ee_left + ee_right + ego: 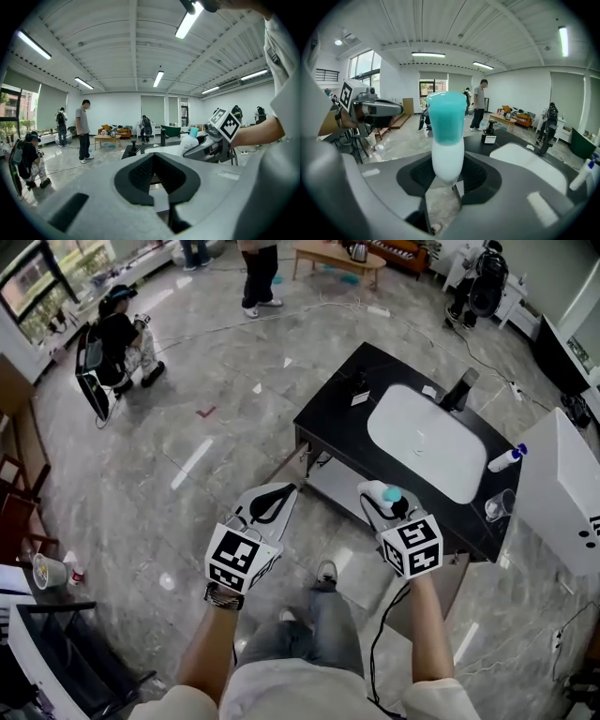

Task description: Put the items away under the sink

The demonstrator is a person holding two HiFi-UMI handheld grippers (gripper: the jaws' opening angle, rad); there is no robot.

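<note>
My right gripper (pixel 387 503) is shut on a white bottle with a teal cap (pixel 385 494), held upright in front of the black vanity (pixel 347 399). In the right gripper view the bottle (pixel 446 140) stands between the jaws (pixel 446 174). My left gripper (pixel 279 493) hangs to its left with its jaws together and nothing in them (pixel 154 158). From the left gripper view, the bottle (pixel 189 141) shows off to the right. The vanity has a white basin (pixel 427 442), a dark faucet (pixel 460 388) and an open lower shelf (pixel 339 487).
A spray bottle with a blue top (pixel 506 457) and a clear glass (pixel 497 506) stand at the counter's right end. A white cabinet (pixel 561 493) sits to the right. One person sits on the floor (pixel 117 343) at far left, and others stand farther back. Cables cross the floor.
</note>
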